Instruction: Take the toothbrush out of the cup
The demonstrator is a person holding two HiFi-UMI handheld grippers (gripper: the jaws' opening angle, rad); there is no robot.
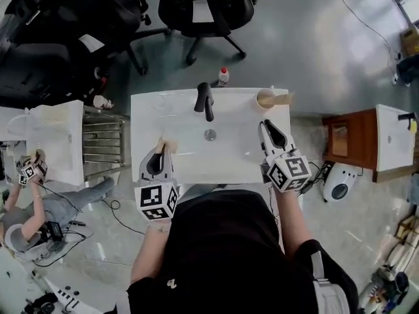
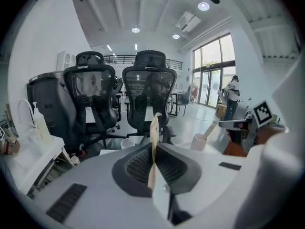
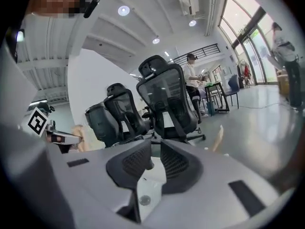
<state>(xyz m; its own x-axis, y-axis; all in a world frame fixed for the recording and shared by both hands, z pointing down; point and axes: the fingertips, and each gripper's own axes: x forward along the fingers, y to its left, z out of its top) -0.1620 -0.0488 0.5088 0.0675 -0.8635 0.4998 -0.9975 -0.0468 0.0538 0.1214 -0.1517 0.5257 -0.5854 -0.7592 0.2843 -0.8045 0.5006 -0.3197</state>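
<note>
The toothbrush (image 1: 283, 99), a pale wooden handle, stands slanted in the cup (image 1: 264, 99) with its upper end leaning out over the rim toward the right; the left gripper view shows the same lean (image 2: 210, 129) out of the cup (image 2: 198, 141). The cup sits on the back right corner of the white sink (image 1: 170, 116), to the right of the black faucet (image 1: 205, 101) and well behind the drain (image 1: 209, 135). The right gripper (image 1: 265, 124) hovers over the sink's right side, near the cup but apart from it, pointing toward it; its own view shows its jaws (image 3: 156, 144) drawn together with nothing between them. The left gripper (image 1: 162, 148) hangs over the sink's front left part, clamped on a thin wooden strip (image 2: 153, 142) that stands up out of the jaws (whether it is a second brush cannot be told). Behind the sink a small bottle (image 1: 223, 76) with a red cap stands on the floor, with black office chairs (image 1: 203, 8) beyond. A wooden cabinet (image 1: 350, 139) stands to the right.
</note>
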